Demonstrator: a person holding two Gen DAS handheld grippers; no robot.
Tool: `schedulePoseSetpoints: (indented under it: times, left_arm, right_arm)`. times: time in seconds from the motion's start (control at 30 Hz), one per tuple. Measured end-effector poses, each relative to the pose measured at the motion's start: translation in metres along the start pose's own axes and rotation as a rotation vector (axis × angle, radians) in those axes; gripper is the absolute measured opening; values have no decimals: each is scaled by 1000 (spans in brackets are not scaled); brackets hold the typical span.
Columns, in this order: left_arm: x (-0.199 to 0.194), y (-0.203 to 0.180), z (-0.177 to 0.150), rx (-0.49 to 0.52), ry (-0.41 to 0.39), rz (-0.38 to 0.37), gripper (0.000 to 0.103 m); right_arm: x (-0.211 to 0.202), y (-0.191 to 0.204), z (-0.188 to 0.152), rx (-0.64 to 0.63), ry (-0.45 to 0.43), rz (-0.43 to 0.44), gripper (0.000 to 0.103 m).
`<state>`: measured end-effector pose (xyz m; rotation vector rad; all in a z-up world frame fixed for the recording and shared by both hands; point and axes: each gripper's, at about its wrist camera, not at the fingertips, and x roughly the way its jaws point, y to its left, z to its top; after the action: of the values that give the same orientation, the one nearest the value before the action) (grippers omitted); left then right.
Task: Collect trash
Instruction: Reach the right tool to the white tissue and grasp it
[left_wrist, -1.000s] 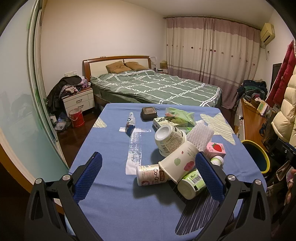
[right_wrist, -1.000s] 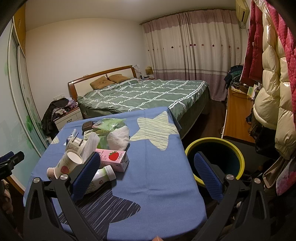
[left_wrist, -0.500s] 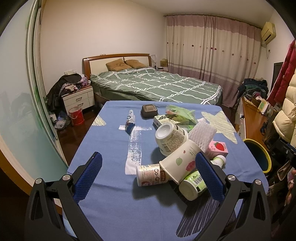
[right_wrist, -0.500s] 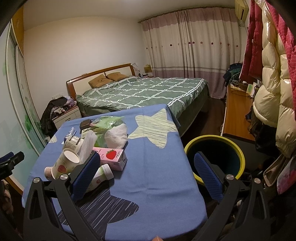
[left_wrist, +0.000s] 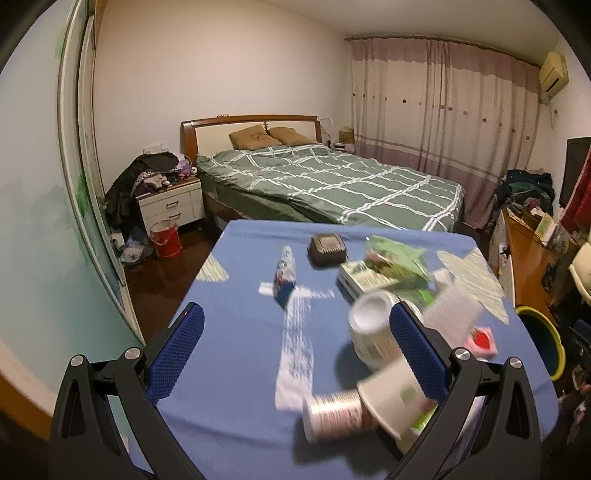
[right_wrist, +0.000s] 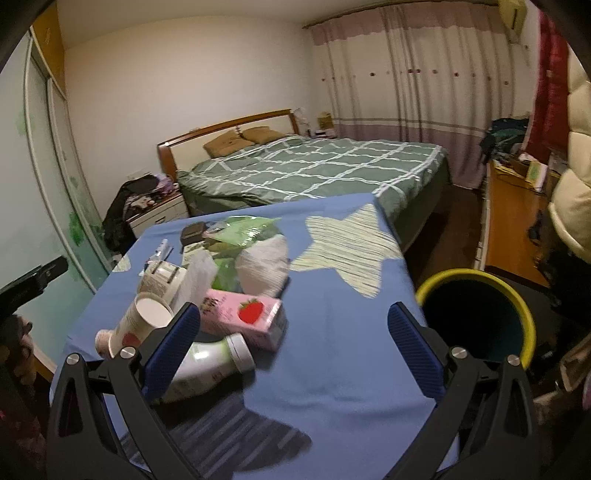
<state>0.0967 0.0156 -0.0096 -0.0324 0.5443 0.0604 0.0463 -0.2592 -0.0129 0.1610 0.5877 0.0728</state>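
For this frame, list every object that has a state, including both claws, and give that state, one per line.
left claw: open, empty, above the table
right claw: open, empty
paper cup: tipped on its side, mouth showing
white bottle: lying down, cap on
strawberry carton: lying flat, beside the bottle
trash bin: upright, open, beside the table
can: on its side, blurred

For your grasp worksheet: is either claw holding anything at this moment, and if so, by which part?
Nothing is held. The left claw and the right claw are both wide open above the blue tablecloth, with nothing between their fingers.
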Motion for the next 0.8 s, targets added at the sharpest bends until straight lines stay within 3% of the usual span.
schedulePoseSetpoints:
  times: [0.1, 0.43, 0.67, 0.8]
  left_arm:
    - [26, 2, 13, 1, 2, 10, 99]
    - [122, -11, 50, 21, -3, 3, 99]
    - [151, 0, 39, 0, 24, -11, 99]
    - [154, 7, 35, -29, 28, -8, 99]
  right_arm:
    - [24, 13, 13, -19, 9, 47, 96]
    - [111, 67, 28, -99, 148, 184, 66]
    - [143, 83, 25, -81, 229, 256, 47]
    - [143, 80, 25, -64, 232, 273, 19]
